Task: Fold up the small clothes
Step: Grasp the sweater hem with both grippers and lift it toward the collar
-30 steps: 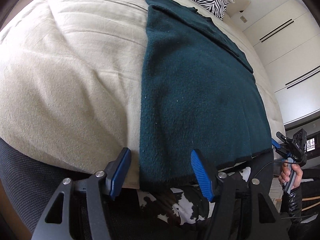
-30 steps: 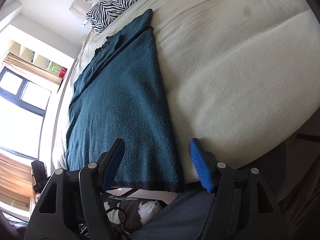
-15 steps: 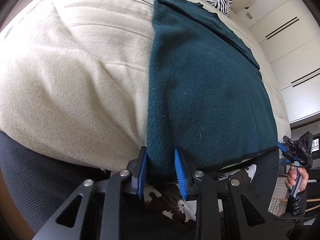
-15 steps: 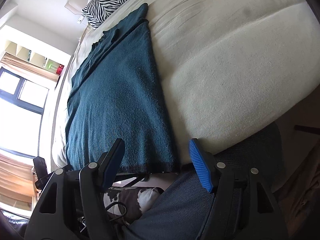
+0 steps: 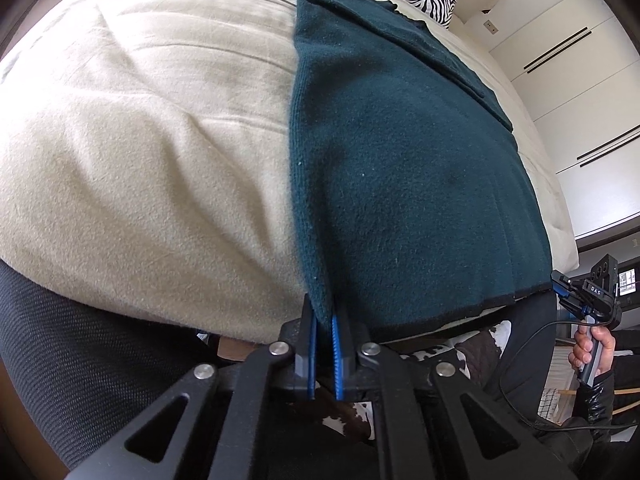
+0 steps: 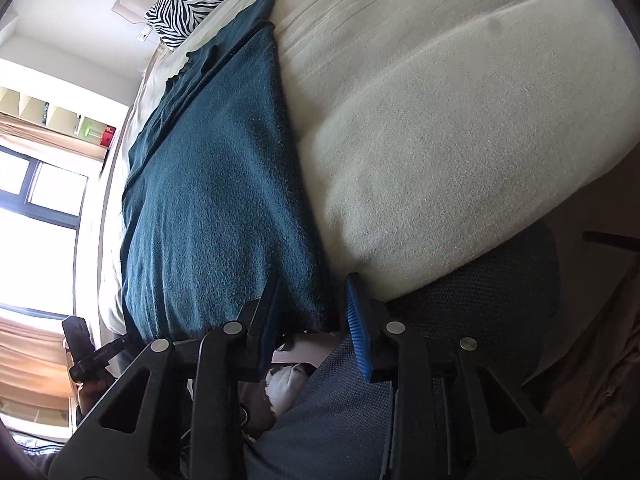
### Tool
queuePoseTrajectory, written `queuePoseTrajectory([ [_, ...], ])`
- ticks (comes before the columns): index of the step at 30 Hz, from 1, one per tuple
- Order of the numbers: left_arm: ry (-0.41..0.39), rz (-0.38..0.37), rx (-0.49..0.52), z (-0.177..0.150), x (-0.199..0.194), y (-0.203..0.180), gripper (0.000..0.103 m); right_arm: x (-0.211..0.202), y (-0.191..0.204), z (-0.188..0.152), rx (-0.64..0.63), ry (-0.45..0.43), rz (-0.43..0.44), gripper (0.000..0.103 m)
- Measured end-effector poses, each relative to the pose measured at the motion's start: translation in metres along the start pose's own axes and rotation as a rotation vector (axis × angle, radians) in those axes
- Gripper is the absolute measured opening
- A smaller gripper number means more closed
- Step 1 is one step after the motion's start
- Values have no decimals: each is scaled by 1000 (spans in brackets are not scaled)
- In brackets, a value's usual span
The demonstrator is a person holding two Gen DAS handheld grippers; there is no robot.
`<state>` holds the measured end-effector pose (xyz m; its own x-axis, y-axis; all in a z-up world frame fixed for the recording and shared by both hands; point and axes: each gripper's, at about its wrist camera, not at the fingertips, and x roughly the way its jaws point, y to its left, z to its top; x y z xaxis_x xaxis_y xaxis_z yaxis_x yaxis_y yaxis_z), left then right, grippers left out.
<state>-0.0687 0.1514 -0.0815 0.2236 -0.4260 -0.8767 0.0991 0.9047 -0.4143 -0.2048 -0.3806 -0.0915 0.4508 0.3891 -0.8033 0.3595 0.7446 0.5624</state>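
My left claw (image 5: 323,350) clamps the teal garment (image 5: 400,168) by its near hem corner — right claw (image 6: 312,320) gapes astride the other, ready to lift both together.

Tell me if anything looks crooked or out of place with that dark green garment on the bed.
Nothing stands out. The dark green garment lies flat and smooth on the beige bed, its hem hanging just over the near edge. The left gripper is pinching one hem corner; the right gripper is open around the other.
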Motion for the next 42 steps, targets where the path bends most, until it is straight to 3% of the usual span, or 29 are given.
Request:
queuePoseTrajectory([
  [5,-8,-18,-5,1,-3,0,8,6,-1,-3,-7,19,-1,9],
  [11,-37,-80,-11,1,-12,-2,7,-1,9,-2,-29,-9,28,7],
  [17,-129,-217,-64,12,-36,-2,8,-22,31,15,-36,-102,151,7],
  [24,-238,-351,-161,37,-62,2,7,-37,67,49,-54,-192,271,7],
  [28,-285,-406,-183,58,-72,0,7,-41,86,71,-64,-239,293,7],
  [36,-379,-453,-202,115,-88,-2,8,-48,110,134,-82,-331,284,7],
  [42,-403,-480,-249,157,-79,6,8,-45,118,178,-70,-389,255,7],
])
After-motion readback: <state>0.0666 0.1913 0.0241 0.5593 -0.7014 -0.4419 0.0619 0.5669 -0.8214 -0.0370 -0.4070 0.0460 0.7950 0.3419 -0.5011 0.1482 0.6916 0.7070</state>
